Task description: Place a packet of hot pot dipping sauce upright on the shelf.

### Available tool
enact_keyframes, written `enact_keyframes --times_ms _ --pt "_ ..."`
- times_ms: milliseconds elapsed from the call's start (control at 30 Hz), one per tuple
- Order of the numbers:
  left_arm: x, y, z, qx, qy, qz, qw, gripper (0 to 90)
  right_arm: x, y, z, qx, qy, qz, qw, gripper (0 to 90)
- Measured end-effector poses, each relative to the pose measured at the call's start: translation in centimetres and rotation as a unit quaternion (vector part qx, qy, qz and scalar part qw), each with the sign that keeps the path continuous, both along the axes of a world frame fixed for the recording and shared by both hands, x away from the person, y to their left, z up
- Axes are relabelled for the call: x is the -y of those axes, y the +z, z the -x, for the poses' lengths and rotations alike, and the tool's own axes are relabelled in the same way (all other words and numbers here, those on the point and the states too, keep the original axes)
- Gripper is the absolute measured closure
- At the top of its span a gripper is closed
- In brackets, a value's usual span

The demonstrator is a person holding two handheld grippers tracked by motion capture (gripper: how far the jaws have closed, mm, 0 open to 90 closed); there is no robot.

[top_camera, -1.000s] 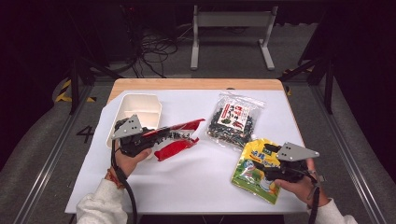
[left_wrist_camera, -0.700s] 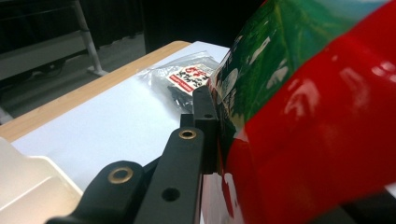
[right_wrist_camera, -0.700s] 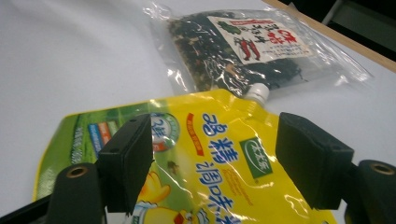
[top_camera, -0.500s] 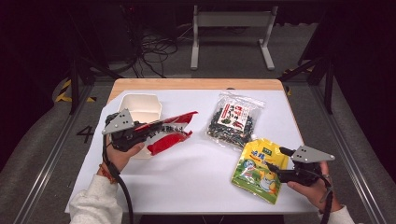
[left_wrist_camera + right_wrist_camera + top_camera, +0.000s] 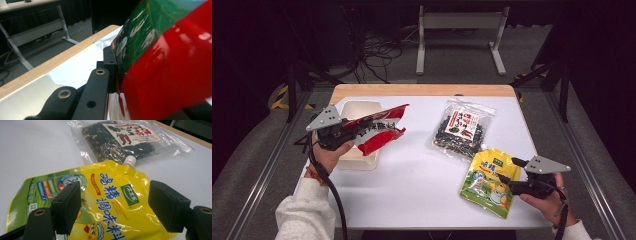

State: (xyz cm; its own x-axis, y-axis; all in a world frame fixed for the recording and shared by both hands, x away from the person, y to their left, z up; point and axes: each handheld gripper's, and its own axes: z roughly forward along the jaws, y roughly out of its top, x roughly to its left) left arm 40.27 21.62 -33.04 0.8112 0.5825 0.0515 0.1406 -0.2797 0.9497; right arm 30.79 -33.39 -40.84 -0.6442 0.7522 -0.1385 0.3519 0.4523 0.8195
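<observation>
Your left gripper point(image 5: 357, 131) is clamped on the red packet point(image 5: 379, 131), held in the air over the cream tray point(image 5: 358, 111) at the table's point(image 5: 412, 170) left. Your right gripper point(image 5: 507, 177) stands with jaws apart, unclamped, over the yellow spouted pouch point(image 5: 487, 180) lying flat. The clear bag of dark dried food point(image 5: 462, 129) lies just beyond the pouch's spout.

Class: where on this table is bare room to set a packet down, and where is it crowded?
Bare: the table's middle and near edge, between the beige tub and yellow pouch. Crowded: the right side, where the seaweed bag meets the pouch.
</observation>
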Motion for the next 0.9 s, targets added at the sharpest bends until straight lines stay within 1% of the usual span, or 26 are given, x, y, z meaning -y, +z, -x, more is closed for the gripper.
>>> enact_keyframes --times_ms 167,300,333,433,467,500,600,667,700,767,800,833,900 --pt "-0.6 0.8 -0.5 0.007 0.007 -0.006 0.9999 90.0 -0.2 -0.2 -0.1 -0.004 0.003 -0.001 1.0 26.3" --pt "-1.2 1.9 -1.1 0.016 0.01 -0.01 0.9998 90.0 -0.5 -0.5 -0.2 -0.008 0.006 0.001 0.9999 26.0" --pt "-1.3 2.4 -1.5 0.021 0.009 -0.014 0.9996 90.0 -0.6 -0.6 -0.3 -0.008 0.007 0.002 0.9999 26.0" --pt "-1.6 3.1 -2.3 0.03 0.007 -0.019 0.9994 90.0 -0.8 -0.8 -0.3 -0.012 0.009 0.002 0.9999 25.9" --pt "-1.8 3.5 -2.7 0.034 0.007 -0.026 0.9991 90.0 -0.8 -0.8 -0.3 -0.013 0.009 0.002 0.9999 25.8" --pt "-1.8 3.5 -2.7 0.034 0.007 -0.026 0.9991 90.0 -0.8 -0.8 -0.3 -0.014 0.009 0.002 0.9999 25.8" --pt "-2.3 4.2 -3.9 0.044 0.006 -0.033 0.9985 90.0 -0.8 -0.9 -0.3 -0.015 0.008 0.0 0.9999 25.8" --pt "-2.5 4.4 -4.5 0.047 0.003 -0.04 0.9981 90.0 -0.8 -1.0 -0.4 -0.019 0.006 -0.002 0.9998 25.8" --pt "-2.6 4.4 -4.9 0.049 0.006 -0.046 0.9977 90.0 -0.8 -1.1 -0.4 -0.021 0.005 -0.001 0.9998 25.7" --pt "-2.7 4.3 -5.8 0.049 -0.001 -0.052 0.9975 90.0 -0.8 -1.2 -0.4 -0.023 0.002 -0.001 0.9997 25.6" --pt "-2.7 4.2 -6.3 0.049 -0.002 -0.061 0.9969 90.0 -0.8 -1.3 -0.4 -0.024 0.0 0.0 0.9997 25.6" --pt "-2.8 4.2 -6.7 0.05 -0.003 -0.066 0.9966 90.0 -0.8 -1.3 -0.4 -0.026 -0.002 0.002 0.9997 25.4" --pt "-2.9 3.8 -7.6 0.048 -0.011 -0.069 0.9964 90.0 -0.8 -1.3 -0.3 -0.026 -0.003 0.001 0.9997 25.4"
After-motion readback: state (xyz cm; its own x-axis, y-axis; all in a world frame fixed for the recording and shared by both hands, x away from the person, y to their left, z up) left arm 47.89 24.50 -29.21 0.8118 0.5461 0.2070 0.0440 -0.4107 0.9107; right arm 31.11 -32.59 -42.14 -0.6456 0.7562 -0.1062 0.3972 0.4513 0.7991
